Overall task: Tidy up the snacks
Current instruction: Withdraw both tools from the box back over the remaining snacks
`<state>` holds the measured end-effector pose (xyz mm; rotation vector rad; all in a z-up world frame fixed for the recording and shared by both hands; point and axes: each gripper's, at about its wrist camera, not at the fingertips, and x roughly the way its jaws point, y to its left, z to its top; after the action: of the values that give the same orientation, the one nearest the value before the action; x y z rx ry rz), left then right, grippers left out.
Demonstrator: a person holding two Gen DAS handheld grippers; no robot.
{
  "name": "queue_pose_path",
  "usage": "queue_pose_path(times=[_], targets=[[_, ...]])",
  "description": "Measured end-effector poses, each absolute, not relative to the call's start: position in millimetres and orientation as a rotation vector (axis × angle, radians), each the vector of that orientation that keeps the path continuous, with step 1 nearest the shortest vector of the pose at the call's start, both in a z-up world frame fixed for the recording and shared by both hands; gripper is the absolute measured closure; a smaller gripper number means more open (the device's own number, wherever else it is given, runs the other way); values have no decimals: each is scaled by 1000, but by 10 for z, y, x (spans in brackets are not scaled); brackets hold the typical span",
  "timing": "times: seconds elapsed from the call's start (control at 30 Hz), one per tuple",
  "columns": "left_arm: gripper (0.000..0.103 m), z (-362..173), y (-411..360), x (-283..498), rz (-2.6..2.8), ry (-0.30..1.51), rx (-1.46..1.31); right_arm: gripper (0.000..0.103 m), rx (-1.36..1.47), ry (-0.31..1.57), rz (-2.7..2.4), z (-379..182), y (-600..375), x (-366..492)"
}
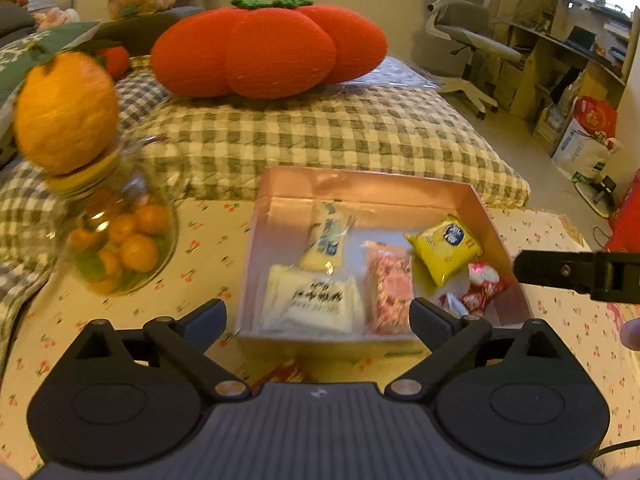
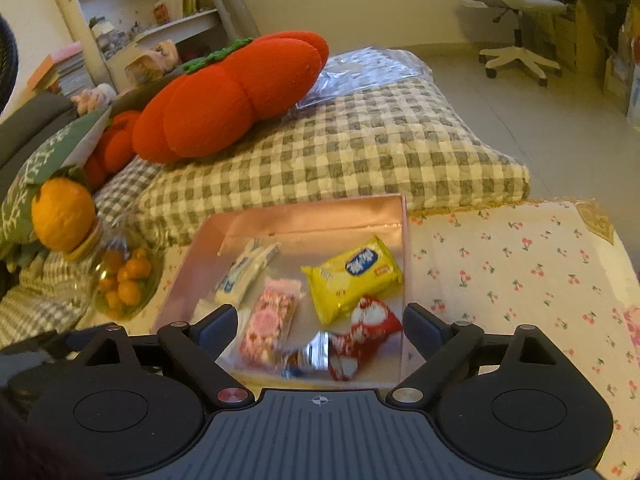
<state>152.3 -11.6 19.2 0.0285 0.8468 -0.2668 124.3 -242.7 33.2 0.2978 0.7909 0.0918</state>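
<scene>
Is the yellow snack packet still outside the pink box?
No, the yellow snack packet lies inside the pink box, beside the other wrapped snacks.

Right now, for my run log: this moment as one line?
step: snacks boxed | left gripper: open, empty | right gripper: open, empty | box: yellow pack, pink pack, white pack inside
</scene>
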Motion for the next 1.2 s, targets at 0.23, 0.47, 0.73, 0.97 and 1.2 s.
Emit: queue_pose_path(times=[0.23, 0.47, 0.73, 0.97, 1.2], targets=[[4, 163, 117, 1272, -242, 859, 19, 11, 273, 807, 113, 289, -2331, 937], [4, 126, 343, 1058, -223, 858, 19, 10, 262, 836, 120, 175, -2250, 686], [3, -14, 568, 876, -213, 868, 24, 10, 224, 828, 98, 2, -2147, 484], [3, -101, 741, 823, -220, 883, 74, 10, 175, 843, 106, -139, -2098, 386], [3, -267, 885, 786, -263, 869, 111, 10, 142, 834, 112, -253, -2021, 302]])
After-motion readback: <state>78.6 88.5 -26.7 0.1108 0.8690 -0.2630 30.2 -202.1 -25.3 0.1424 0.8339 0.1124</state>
